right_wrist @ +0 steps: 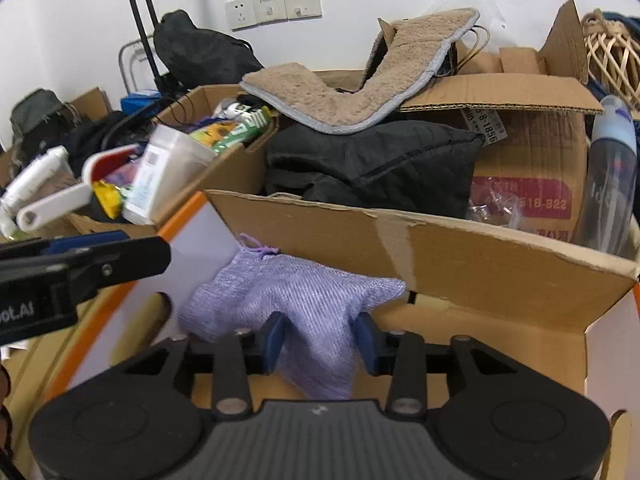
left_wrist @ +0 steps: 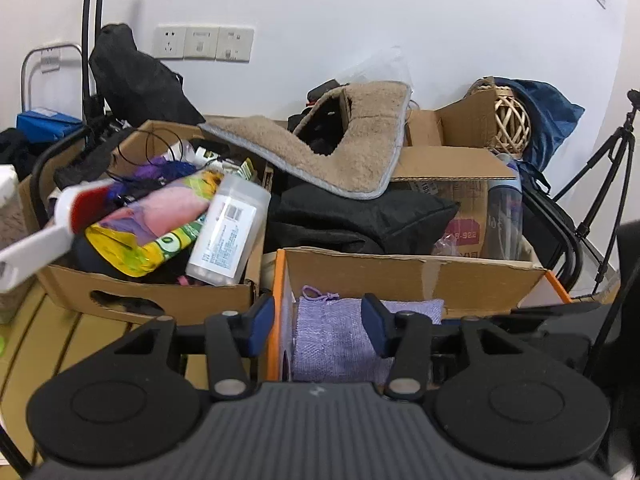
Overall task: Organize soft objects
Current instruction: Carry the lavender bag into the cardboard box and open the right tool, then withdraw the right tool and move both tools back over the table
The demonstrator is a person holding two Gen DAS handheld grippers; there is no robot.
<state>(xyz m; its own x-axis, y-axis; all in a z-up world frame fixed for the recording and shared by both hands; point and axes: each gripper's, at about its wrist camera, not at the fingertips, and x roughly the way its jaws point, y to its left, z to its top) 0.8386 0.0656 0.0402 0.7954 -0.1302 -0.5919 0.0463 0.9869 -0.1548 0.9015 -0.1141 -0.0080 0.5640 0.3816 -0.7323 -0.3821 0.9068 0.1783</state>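
Purple cloth was already in the near box w/ both grippers spread, tan mat etc still left.

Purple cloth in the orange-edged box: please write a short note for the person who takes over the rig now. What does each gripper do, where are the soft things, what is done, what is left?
Left gripper: open, above the purple cloth, not gripping it.
Right gripper: jaws apart on either side of the cloth; I cannot tell whether the pads press it.
The cloth lies inside the orange-edged box.
Done: it looks placed.
Left, probably: the beige fleece mat and the black cushion, both piled on the boxes behind.
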